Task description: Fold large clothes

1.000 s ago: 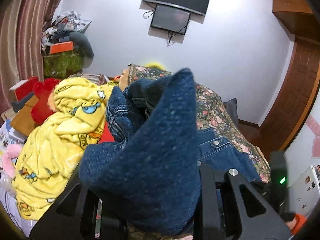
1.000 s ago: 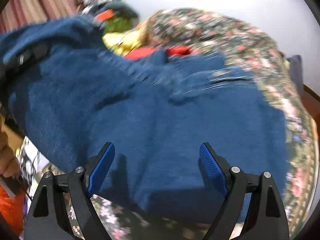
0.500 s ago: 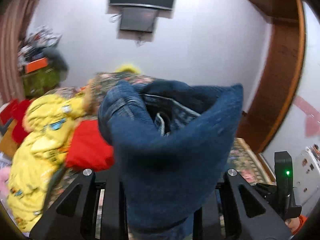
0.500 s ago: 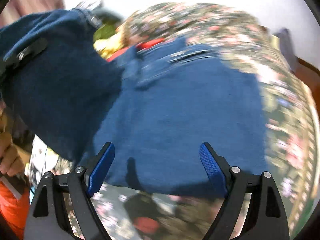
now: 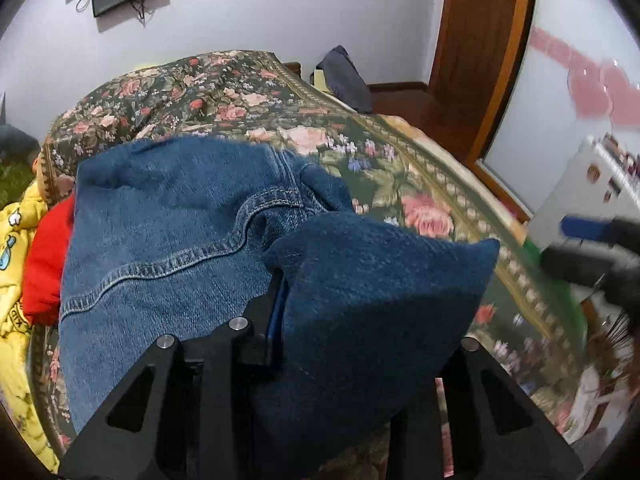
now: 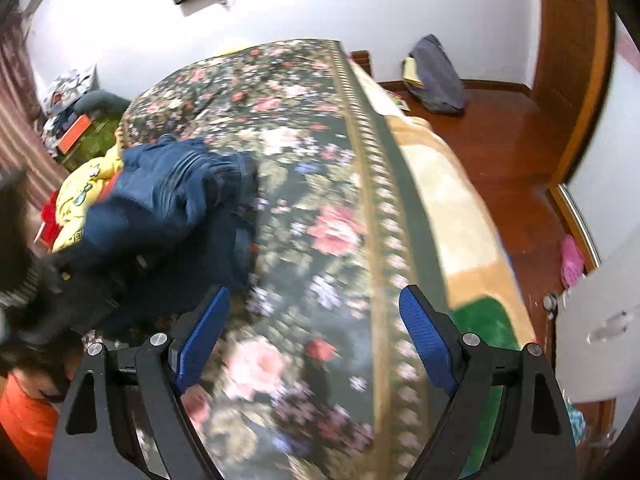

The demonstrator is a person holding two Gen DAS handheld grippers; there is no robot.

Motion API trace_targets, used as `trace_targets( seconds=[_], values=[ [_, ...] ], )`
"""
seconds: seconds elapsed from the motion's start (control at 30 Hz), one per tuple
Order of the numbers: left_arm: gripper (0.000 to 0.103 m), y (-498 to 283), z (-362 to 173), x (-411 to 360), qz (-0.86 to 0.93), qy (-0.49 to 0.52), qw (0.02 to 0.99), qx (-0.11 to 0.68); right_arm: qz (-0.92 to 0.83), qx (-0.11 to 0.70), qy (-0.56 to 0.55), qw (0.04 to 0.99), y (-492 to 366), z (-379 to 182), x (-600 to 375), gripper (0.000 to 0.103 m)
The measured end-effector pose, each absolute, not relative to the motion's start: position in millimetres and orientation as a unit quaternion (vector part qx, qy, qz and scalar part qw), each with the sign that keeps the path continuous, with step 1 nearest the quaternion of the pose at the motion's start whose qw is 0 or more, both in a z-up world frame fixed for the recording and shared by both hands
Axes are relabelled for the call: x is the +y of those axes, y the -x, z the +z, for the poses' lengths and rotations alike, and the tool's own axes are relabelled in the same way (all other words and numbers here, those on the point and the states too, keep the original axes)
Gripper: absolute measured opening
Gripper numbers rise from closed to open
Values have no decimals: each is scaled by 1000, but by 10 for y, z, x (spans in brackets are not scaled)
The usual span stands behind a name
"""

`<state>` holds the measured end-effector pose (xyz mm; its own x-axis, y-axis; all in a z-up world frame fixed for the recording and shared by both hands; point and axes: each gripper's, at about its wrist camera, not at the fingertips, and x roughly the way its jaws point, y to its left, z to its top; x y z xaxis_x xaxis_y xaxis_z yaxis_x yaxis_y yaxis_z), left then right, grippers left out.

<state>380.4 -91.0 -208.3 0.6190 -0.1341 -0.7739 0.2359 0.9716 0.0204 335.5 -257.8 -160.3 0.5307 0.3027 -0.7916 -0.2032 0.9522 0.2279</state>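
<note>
Since a second ago both grippers have swung across the bed, and the denim jacket (image 5: 172, 232), then bunched high in front of the left camera, now lies spread on the floral bedspread (image 5: 420, 184) beside a red garment (image 5: 48, 256) and a yellow blanket (image 5: 16, 248). A folded flap of the denim drapes over the left gripper (image 5: 332, 320), whose jaws are clamped on it, having just eased slightly. The right gripper (image 6: 316, 340) hovers over bare bedspread (image 6: 320, 152), its blue pads (image 6: 426, 344) wide apart with nothing between them, the jacket (image 6: 172, 196) off to its left.
</note>
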Motion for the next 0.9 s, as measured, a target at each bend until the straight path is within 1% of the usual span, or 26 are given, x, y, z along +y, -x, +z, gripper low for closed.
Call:
trace_targets(
  seconds=[0.07, 0.13, 0.2, 0.27, 0.37, 0.43, 0.53, 0.57, 0.63, 0.7, 0.9],
  values=[
    [36, -3724, -2034, -940, -98, -94, 897, 420, 141, 460, -59, 874, -3329, -1577, -2676, 84],
    [54, -3686, -1967, -904, -113, -95, 892, 427, 138, 459, -68, 875, -3244, -1578, -2744, 84],
    [63, -3580, -1885, -872, -130, -80, 887, 436, 140, 463, -74, 872, -3188, -1589, -2766, 84],
    [63, -3462, -1792, -857, -136, -67, 887, 435, 141, 462, -73, 873, -3155, -1584, -2784, 84],
    [65, -3209, -1589, -675, -145, -35, 898, 415, 144, 450, -67, 879, -3091, -1514, -2743, 84],
    [69, -3067, -1470, -555, -135, -31, 909, 394, 149, 440, -55, 884, -3040, -1470, -2701, 84],
    [83, -2935, -1343, -350, -107, -48, 927, 357, 152, 427, -25, 891, -3019, -1378, -2553, 84],
    [84, -2910, -1321, -282, -91, -58, 932, 347, 154, 419, -13, 895, -3012, -1340, -2488, 84],
    [85, -2899, -1315, -137, -57, -73, 937, 337, 162, 398, 11, 903, -2985, -1269, -2351, 84],
    [85, -2907, -1347, 13, -32, -74, 936, 344, 163, 383, 31, 909, -2968, -1228, -2208, 84],
    [85, -3020, -1509, 476, 8, -17, 926, 376, 218, 372, 37, 902, -3015, -1172, -1781, 84]
  ],
)
